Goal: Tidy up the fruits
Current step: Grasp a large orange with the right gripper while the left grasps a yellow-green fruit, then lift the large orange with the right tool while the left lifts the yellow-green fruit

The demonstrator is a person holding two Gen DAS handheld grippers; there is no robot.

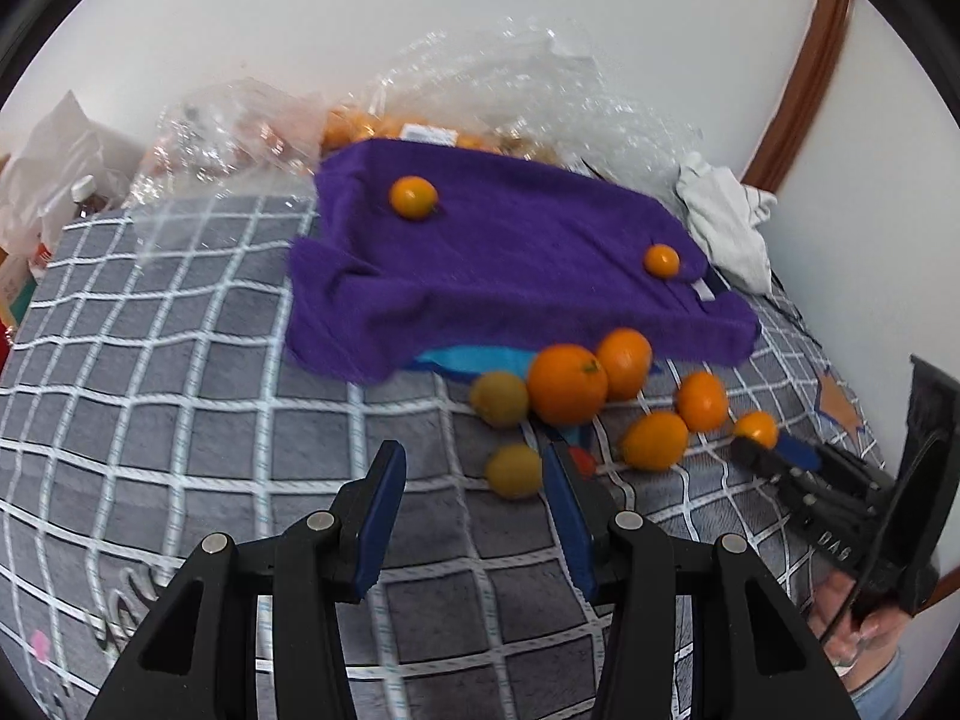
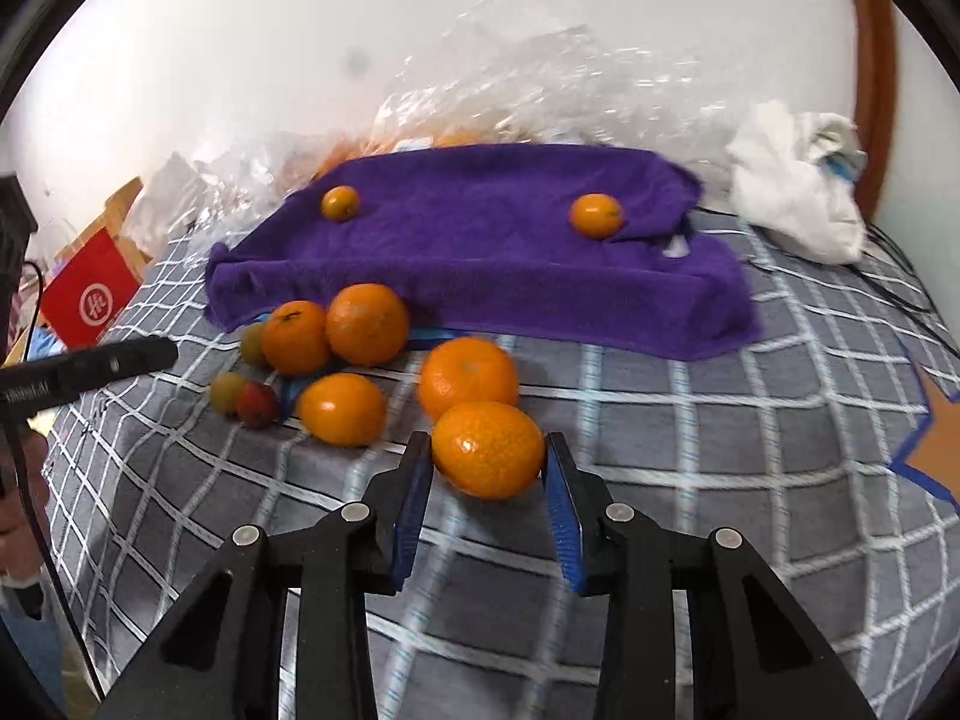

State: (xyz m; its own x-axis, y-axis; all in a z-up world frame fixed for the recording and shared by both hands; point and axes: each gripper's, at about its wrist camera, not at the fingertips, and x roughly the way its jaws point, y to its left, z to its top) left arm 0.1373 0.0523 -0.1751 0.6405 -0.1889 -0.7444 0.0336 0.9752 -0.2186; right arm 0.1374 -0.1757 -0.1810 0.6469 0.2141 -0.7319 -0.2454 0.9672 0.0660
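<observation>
**Right tongs bracket an orange; left tongs released over the checked cloth**

Right gripper (image 2: 487, 474): blue ribbed pads stand on either side of a glossy, dimpled orange (image 2: 487, 449). The left pad (image 2: 414, 495) is at or near the rind; a sliver of gap shows at the right pad — whether the fruit is actually clenched cannot be told.

Left gripper (image 1: 474, 495): jaws spread wide, nothing between them. A small yellow-green fruit (image 1: 514, 471) lies just beside the right pad at 1 o'clock.

Loose fruit: a cluster of round, smooth oranges (image 2: 367, 324) lies on the grey cloth (image 2: 690, 468) with its white grid, at 10 to 12 o'clock from the bracketed orange and against the near hem of the towel (image 2: 510, 240). A red fruit (image 2: 257, 404) and a greenish one (image 2: 227, 391) touch at 9 o'clock.

Towel: purple, fleecy, draped over a raised flat form. Two small oranges sit on top, well apart — one left (image 2: 339, 203), one right (image 2: 595, 215).

Behind, at 12 o'clock: crinkled clear plastic (image 2: 510, 84). At 2 o'clock, a crumpled white rag (image 2: 792, 210).
</observation>
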